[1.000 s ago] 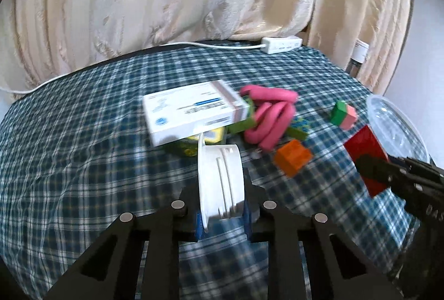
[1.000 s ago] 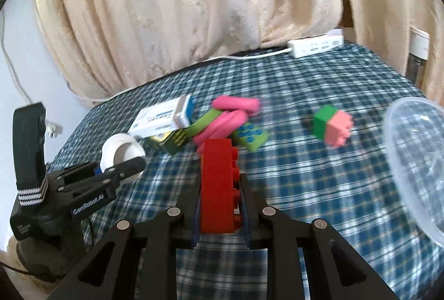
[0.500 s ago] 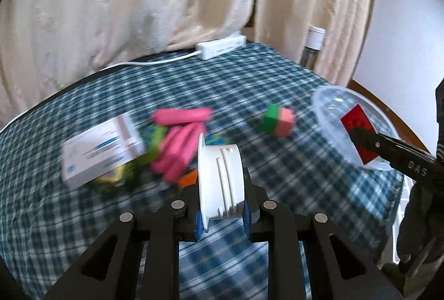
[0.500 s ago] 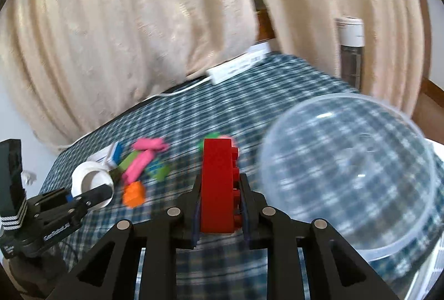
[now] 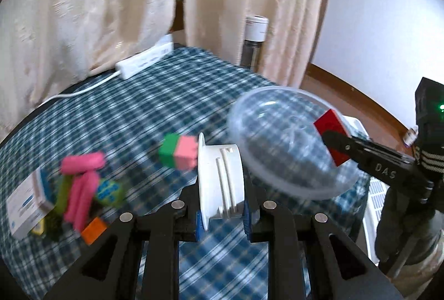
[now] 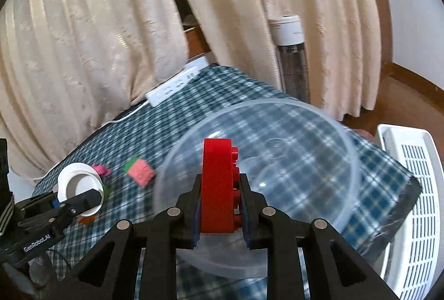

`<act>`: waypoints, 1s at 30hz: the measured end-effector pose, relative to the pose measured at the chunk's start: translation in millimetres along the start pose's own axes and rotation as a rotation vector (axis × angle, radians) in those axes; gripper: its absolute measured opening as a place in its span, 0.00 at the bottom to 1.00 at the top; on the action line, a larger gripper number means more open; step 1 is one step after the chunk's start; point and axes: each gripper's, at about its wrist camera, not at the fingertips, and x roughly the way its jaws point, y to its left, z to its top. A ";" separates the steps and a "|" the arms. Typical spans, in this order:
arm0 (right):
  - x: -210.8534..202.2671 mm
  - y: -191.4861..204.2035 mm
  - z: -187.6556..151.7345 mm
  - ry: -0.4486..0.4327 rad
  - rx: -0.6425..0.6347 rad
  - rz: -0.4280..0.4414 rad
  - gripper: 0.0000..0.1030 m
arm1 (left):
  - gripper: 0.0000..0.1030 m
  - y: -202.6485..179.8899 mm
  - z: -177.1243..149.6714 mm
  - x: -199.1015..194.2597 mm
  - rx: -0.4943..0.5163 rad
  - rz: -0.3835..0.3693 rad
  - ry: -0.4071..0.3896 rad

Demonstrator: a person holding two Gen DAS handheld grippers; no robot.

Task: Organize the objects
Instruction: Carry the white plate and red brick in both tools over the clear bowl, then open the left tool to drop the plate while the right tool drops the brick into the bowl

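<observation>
Checked counter [image 6: 199,94]: cloth-covered, bounded by curtains behind; its right corner drops off beside a white basket [image 6: 410,161].
Left claw [image 5: 222,212]: clenched on the white lid [image 5: 220,183], judged light, rigid and slick; best gripped across the ribbed skirt.
Right claw [image 6: 219,205]: clenched on the red brick [image 6: 217,186], judged light and stiff, held over the clear bowl [image 6: 344,144].
Bowl: judged thin, easily nudged off the corner.
Far toys: green-pink block [image 5: 179,151] is seen apart from the bowl.

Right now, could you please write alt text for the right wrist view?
The right gripper holds a red building brick upright before a clear plastic bowl on a checked tablecloth. The left gripper holds a white cap.
</observation>
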 end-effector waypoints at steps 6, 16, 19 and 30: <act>-0.9 -22.6 7.9 -0.009 0.030 -0.039 0.23 | 0.21 -23.5 15.8 21.0 0.034 -0.056 0.019; 3.9 -45.3 16.5 -0.013 0.069 -0.073 0.23 | 0.21 -54.0 34.6 50.4 0.082 -0.122 0.052; 5.6 -50.0 18.0 -0.014 0.080 -0.080 0.23 | 0.22 -61.6 41.8 57.1 0.084 -0.156 0.057; 4.7 -48.2 22.0 -0.052 0.091 -0.092 0.46 | 0.62 -55.4 56.4 58.2 0.036 -0.191 0.020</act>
